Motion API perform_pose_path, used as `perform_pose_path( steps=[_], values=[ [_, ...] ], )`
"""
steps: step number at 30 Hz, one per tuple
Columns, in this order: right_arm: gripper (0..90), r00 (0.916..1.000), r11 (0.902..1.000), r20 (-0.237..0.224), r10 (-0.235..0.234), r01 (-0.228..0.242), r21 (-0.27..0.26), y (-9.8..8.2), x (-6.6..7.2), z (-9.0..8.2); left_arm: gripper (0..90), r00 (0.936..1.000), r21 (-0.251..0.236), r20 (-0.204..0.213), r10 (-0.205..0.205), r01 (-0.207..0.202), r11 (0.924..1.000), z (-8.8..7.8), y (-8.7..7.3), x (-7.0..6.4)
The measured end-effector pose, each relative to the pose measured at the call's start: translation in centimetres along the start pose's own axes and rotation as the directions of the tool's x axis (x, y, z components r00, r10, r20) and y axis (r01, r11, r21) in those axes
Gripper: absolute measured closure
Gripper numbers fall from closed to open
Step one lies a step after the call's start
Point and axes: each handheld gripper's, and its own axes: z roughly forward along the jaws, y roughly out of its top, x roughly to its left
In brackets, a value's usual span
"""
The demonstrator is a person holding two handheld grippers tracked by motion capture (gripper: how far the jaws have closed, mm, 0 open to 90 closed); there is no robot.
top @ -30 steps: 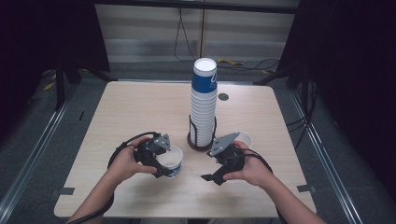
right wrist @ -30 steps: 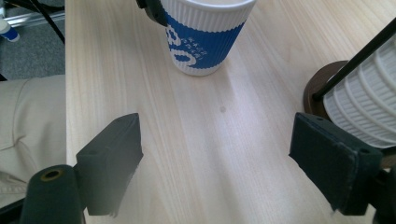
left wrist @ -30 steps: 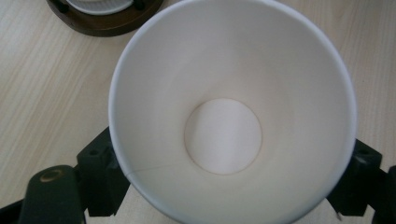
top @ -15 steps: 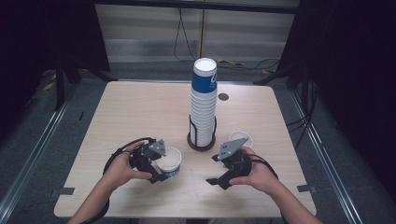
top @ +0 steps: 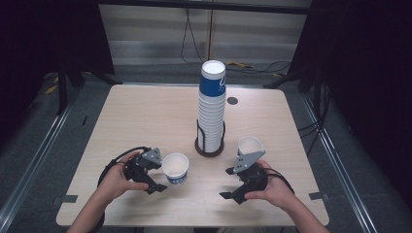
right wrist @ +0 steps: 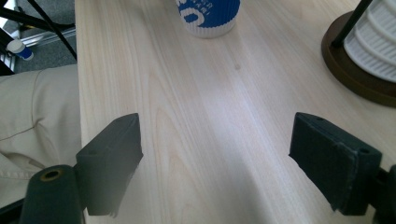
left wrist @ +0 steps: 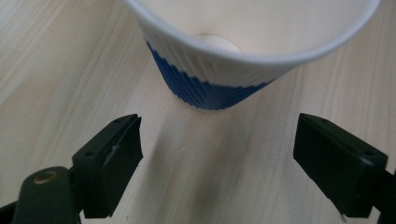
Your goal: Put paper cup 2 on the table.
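While the left tool point(top: 154, 171) rests released just beside the blue-and-white cup point(top: 175, 168) standing on the tabletop point(top: 145, 111), its jaws having just been opening with nothing between them, the right tool point(top: 241, 180) lies released too, near a second cup point(top: 250, 145) beside the cup stack point(top: 212, 109).

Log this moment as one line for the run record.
left gripper: open, jaws just been opening, nothing between | left cup: upright on table, ahead of jaws | right gripper: open, empty
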Motion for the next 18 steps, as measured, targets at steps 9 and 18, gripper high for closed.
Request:
perform_pose_path(
  steps=[9,18],
  values=[
    [15.8,0.9997,0.9996,-0.006,0.024,-0.024,-0.012,-1.4,0.4,0.3,15.3,0.9996,-0.026,0.003,-0.029,0.029,0.9992,-0.4,-1.9,0.3],
    [15.6,0.9983,0.9979,0.001,0.059,-0.059,-0.026,-3.2,0.2,-0.1,15.3,0.9977,-0.050,-0.011,-0.066,0.066,0.9966,-0.9,-3.5,0.7]
  ],
)
